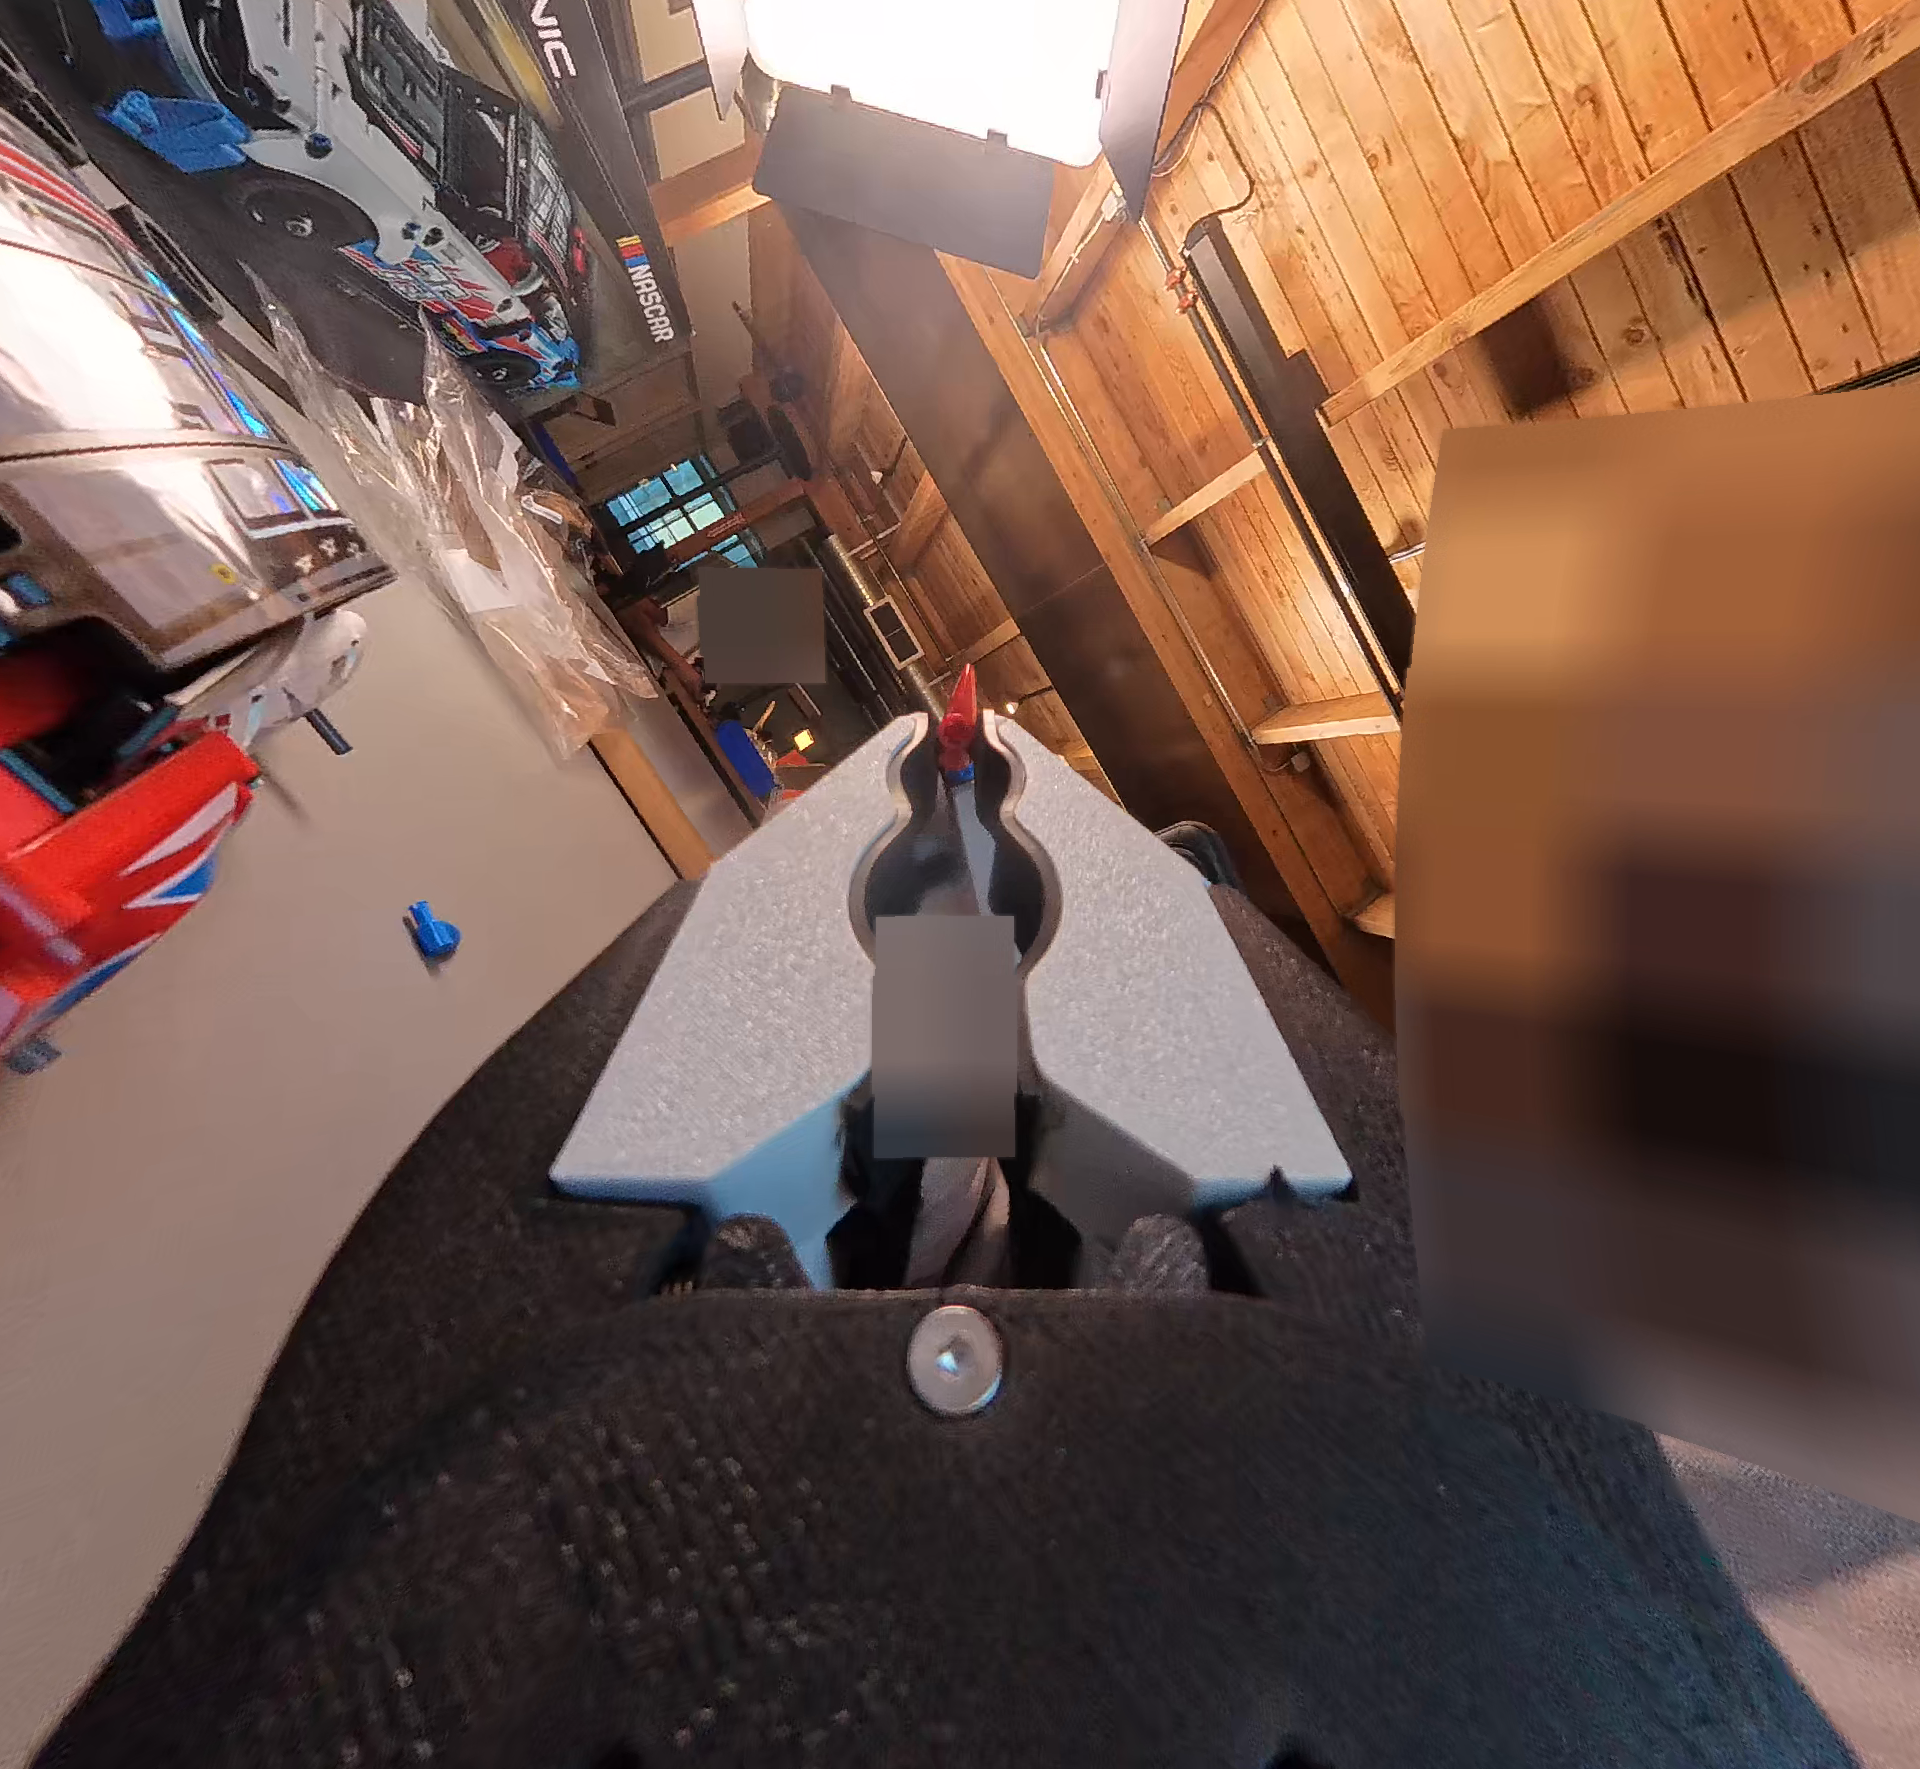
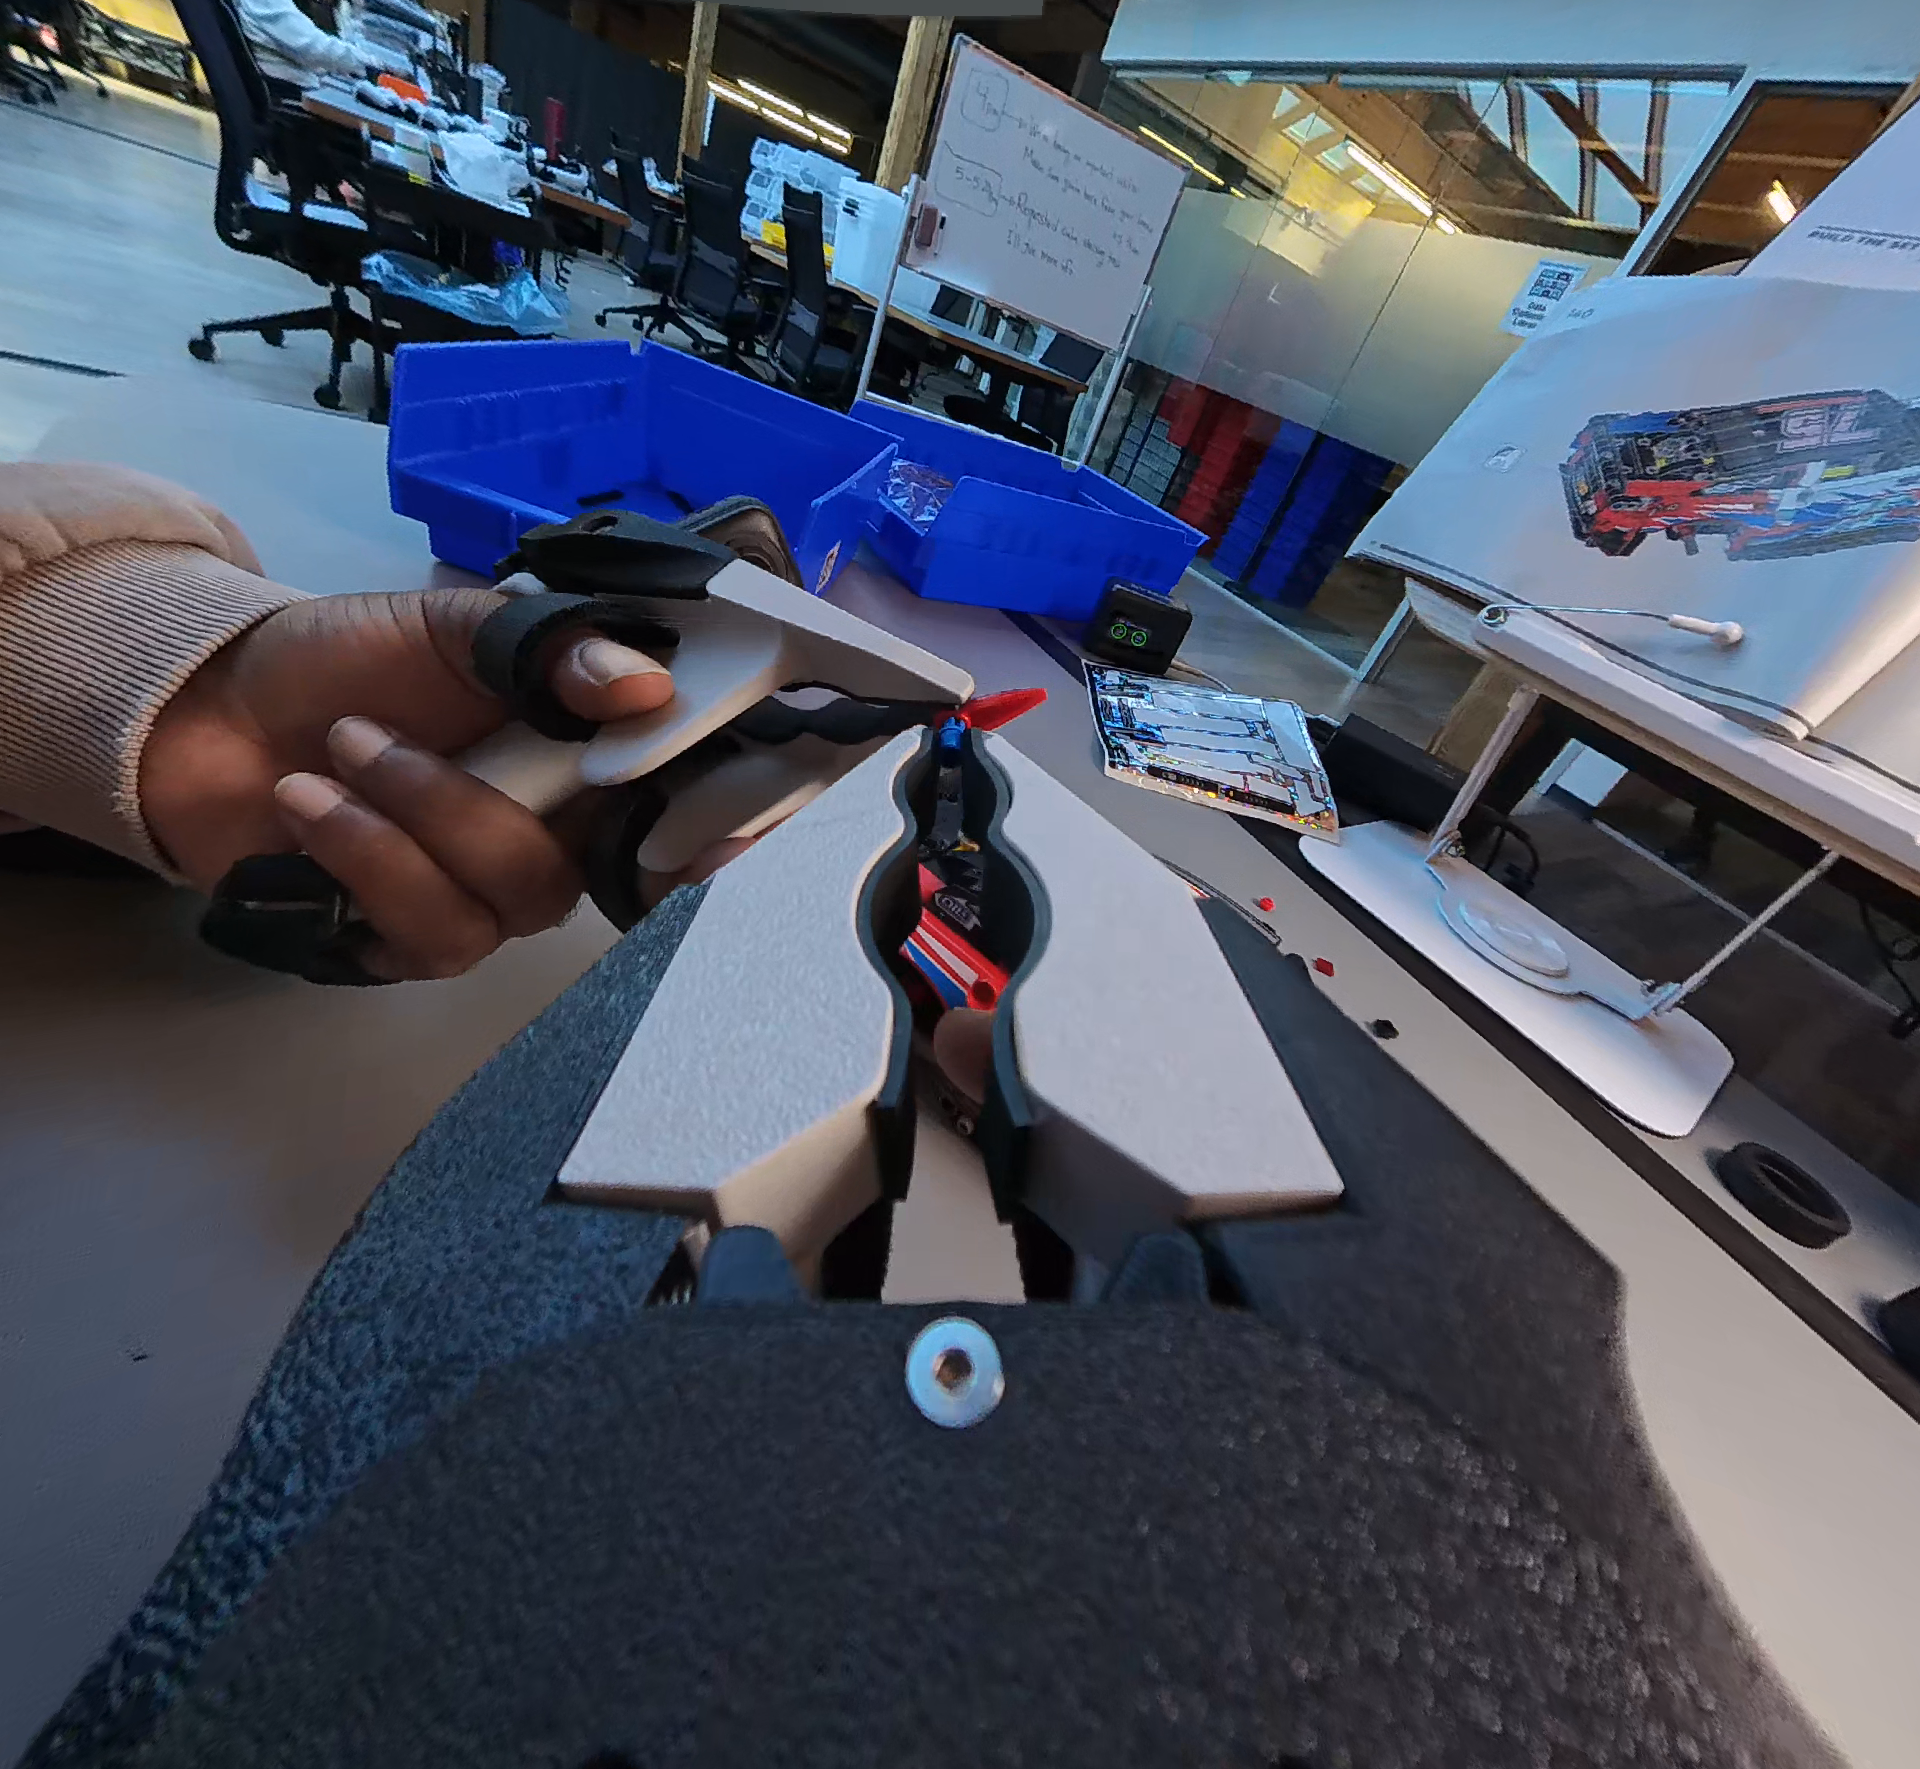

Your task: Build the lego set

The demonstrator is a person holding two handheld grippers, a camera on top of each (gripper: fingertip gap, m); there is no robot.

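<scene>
While the left gripper [image 1: 958,732] is tilted up toward the wooden ceiling, its jaws are clenched on a small red pointed lego piece [image 1: 958,703] that has a blue pin [image 1: 957,763] at its base. In the right wrist view this same red piece [image 2: 992,707] sticks out sideways from the tip of the left gripper [image 2: 961,685], which a hand [image 2: 416,763] in a ribbed beige sleeve holds above the desk [image 2: 260,1044]. The right gripper [image 2: 951,743] sits directly below that piece, its jaws nearly closed on the blue pin [image 2: 948,735]; whether they truly pinch it I cannot tell. Through the gap between the right gripper's fingers, a red, white and blue lego car body [image 2: 951,961] shows below the red piece. Behind the red piece stand blue bins [image 2: 644,452], and to its right lie a shiny sticker sheet [image 2: 1210,748] and an instruction booklet [image 2: 1683,493] on a white stand [image 2: 1517,981]. In the left wrist view, a loose blue lego piece [image 1: 433,927] lies on the desk [image 1: 312,1044] well left of the gripper, near a partly built car [image 1: 94,836] and the set's box [image 1: 395,161].
</scene>
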